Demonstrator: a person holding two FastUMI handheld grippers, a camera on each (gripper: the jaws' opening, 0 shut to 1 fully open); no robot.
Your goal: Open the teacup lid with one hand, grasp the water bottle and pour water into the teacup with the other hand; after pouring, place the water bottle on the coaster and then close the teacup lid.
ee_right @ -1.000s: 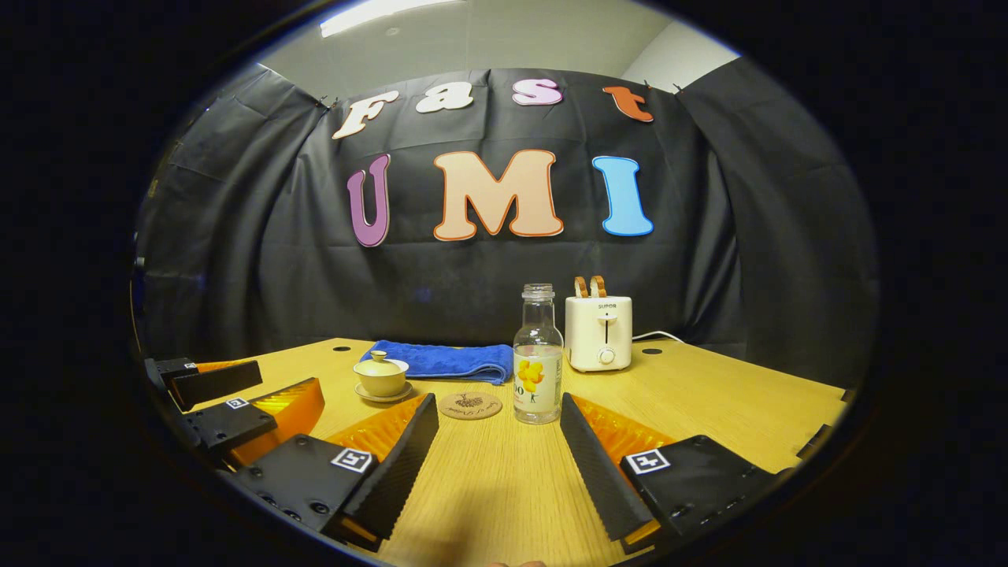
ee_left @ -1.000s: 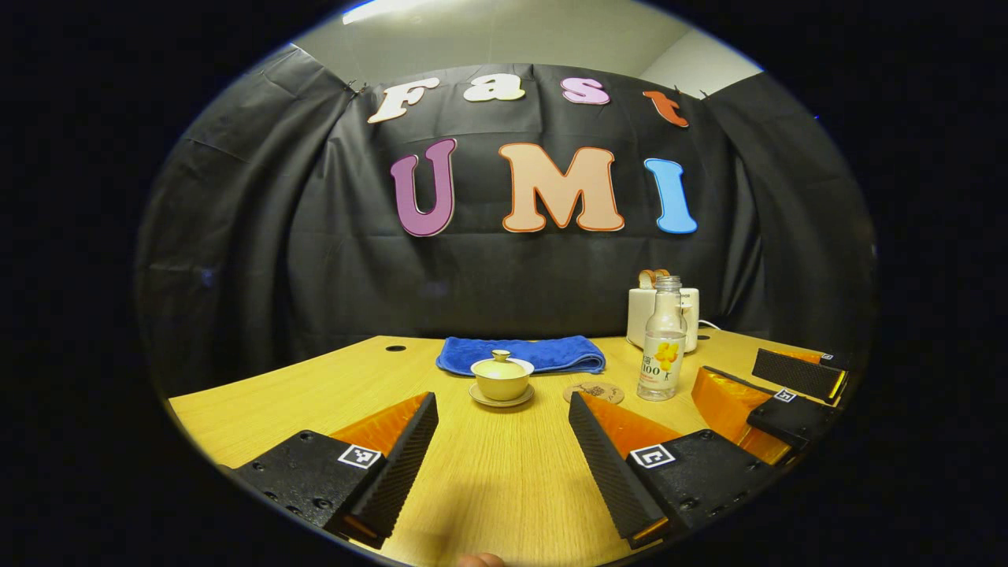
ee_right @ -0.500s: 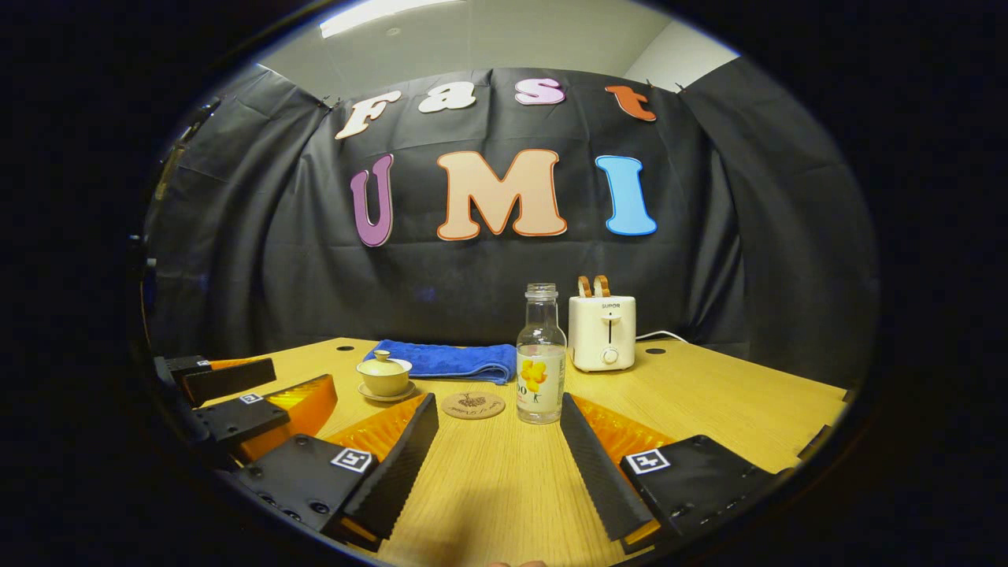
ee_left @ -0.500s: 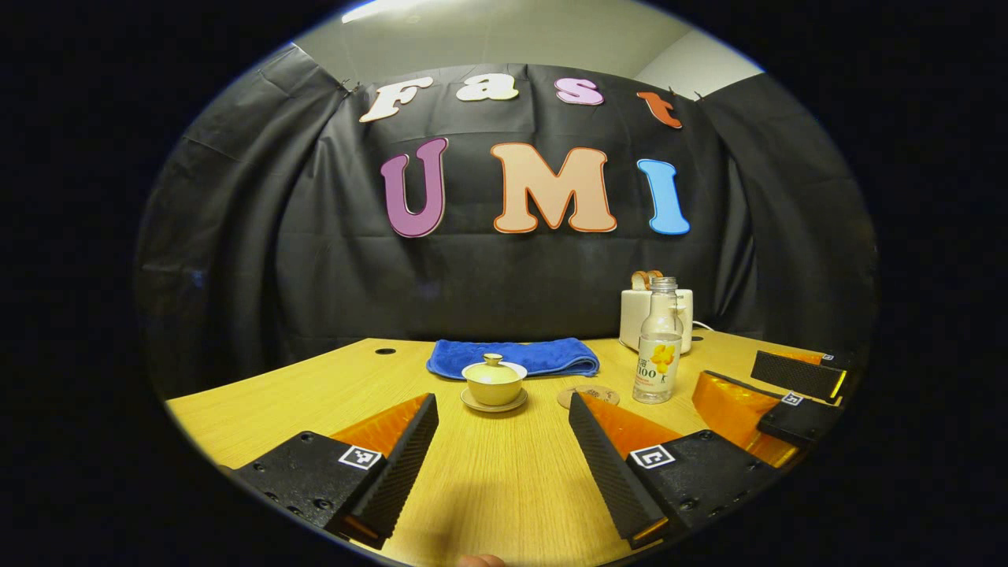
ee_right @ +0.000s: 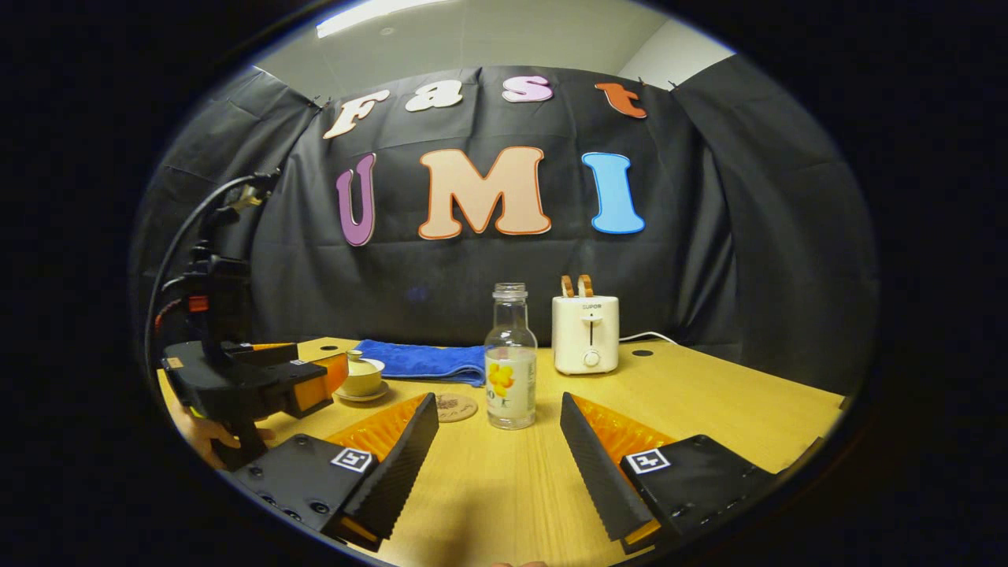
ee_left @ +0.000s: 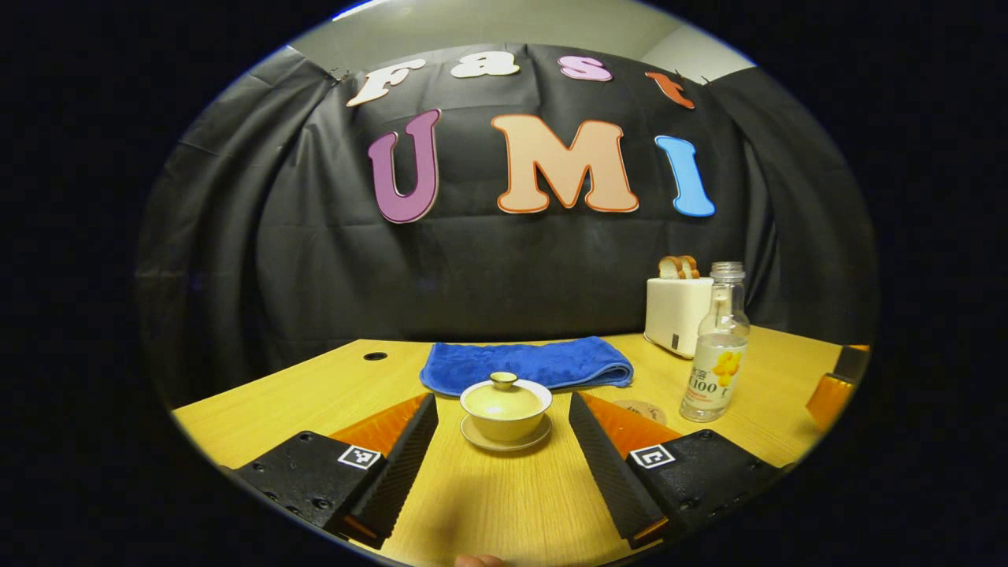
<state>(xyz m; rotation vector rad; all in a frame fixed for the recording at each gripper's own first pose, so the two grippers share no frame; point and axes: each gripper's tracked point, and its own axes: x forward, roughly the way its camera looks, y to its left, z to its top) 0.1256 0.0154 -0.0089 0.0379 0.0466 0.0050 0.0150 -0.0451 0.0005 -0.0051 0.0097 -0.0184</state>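
Left gripper (ee_left: 504, 441) is wide open and holds nothing, with the lidded teacup (ee_left: 505, 409) on the table (ee_left: 504, 504) between its fingers; closing low may push the cup instead of catching the small lid knob (ee_left: 504, 380)

Cloth-walled booth (ee_right: 709, 236), wooden table (ee_right: 709, 394), toaster (ee_right: 584, 335).

My left gripper (ee_left: 504, 441) hangs low and level, jaws spread wide. My right gripper (ee_right: 500, 445) does likewise, my left hand (ee_right: 206, 435) visible beside it.
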